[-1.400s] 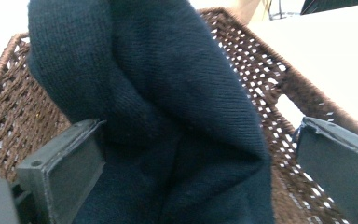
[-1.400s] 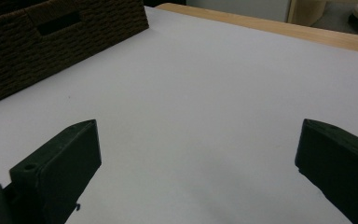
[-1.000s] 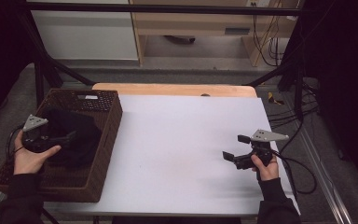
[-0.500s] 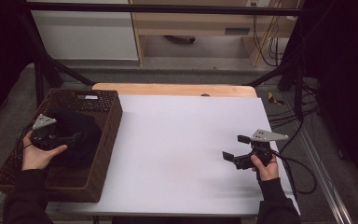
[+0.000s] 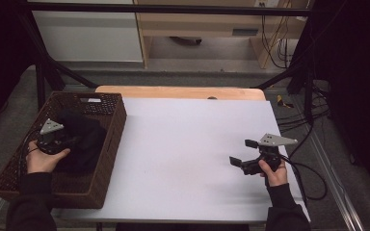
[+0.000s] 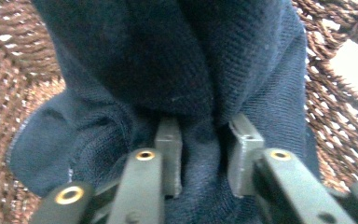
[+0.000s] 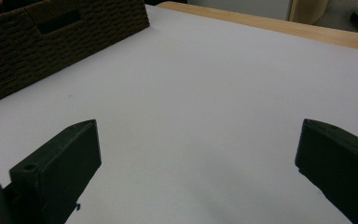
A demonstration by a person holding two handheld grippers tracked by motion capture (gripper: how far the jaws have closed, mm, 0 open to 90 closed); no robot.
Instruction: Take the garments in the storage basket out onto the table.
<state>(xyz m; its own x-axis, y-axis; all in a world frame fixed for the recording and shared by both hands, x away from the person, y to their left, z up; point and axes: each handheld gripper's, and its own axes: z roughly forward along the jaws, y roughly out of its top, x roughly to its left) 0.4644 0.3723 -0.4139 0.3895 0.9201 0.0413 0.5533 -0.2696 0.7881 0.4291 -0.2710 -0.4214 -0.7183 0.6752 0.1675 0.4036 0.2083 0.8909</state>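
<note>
Left gripper: jaws drawn narrow, just closed in, with a fold of dark blue knitted cloth pinched between the pads. The left gripper view shows the weave of the knit, the fold bunched up between the two grey fingers, and brown wicker on both sides of the cloth. The high view gives none of that detail; there the left gripper is a dark shape under its grey three-cornered plate, buried in the cloth, which reads as a black heap.

Cloth: lies inside the brown wicker basket at the left edge of the table, towards the middle and far part of the basket.

Left hand: comes in from the near left, reaching into the basket, palm wrapped round the gripper's body, dark sleeve at the wrist. The gripper points to the right, into the cloth.

Right gripper: jaws spread wide, nothing between them. The right gripper view shows bare white tabletop between the two black jaws, the basket's side wall with its handle slot far off at upper left, and a wooden strip along the far edge. In the high view the right gripper sits low over the right part of the table, well apart from the basket.

Right hand: enters from the near right, gripping from behind, jaws pointing left across the table, cable trailing off to the right.
</note>
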